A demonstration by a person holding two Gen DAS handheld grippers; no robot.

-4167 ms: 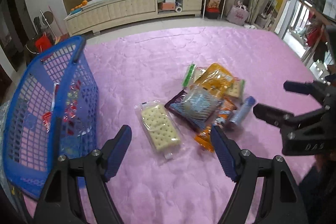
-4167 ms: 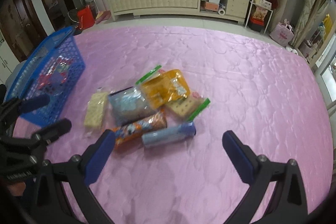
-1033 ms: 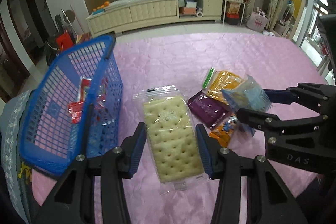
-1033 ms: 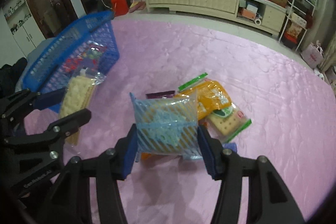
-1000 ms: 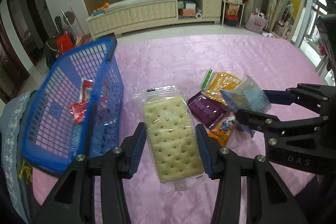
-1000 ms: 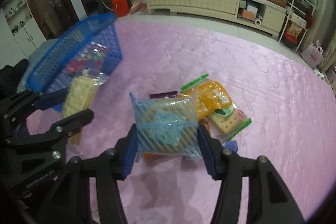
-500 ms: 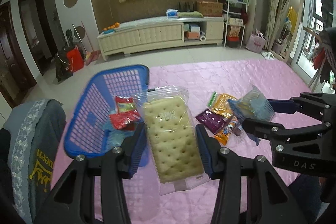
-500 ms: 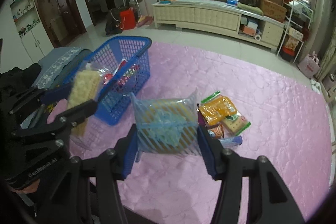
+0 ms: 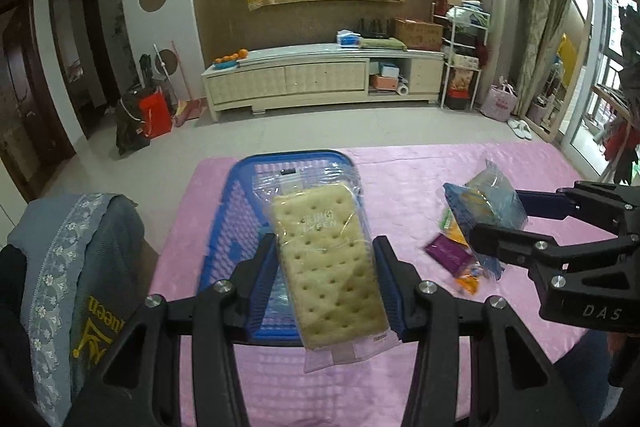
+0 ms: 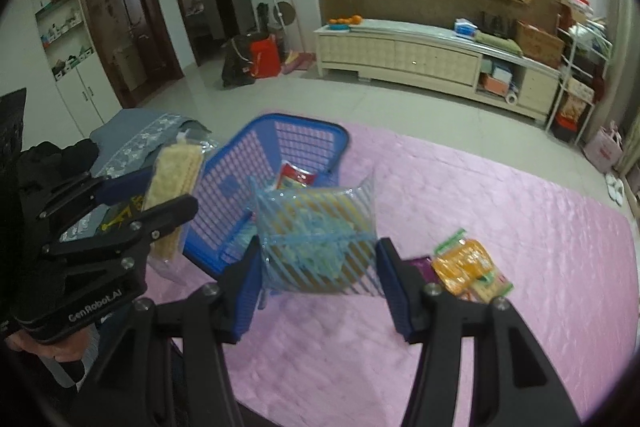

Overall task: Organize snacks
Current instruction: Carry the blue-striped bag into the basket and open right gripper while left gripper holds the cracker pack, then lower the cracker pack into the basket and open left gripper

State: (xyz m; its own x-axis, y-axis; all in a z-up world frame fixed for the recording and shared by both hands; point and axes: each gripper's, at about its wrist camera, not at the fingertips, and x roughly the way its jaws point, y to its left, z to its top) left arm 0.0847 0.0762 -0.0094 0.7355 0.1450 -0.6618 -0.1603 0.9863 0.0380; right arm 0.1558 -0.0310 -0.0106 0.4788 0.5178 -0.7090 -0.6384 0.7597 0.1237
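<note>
wrist views, both facing blue basket point(image 9: 244, 227)

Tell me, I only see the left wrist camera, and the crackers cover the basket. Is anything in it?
Observer: Yes. The right wrist camera shows a red pack lying inside the basket.
Operator: Is my other bag held well?
Observer: The right hand-held gripper is shut on the striped bag, with one finger on each side.
Operator: Where are my crackers from there?
Observer: In that view the crackers, in the left hand-held gripper, show to the left of the basket's wall, not over its opening.
</note>
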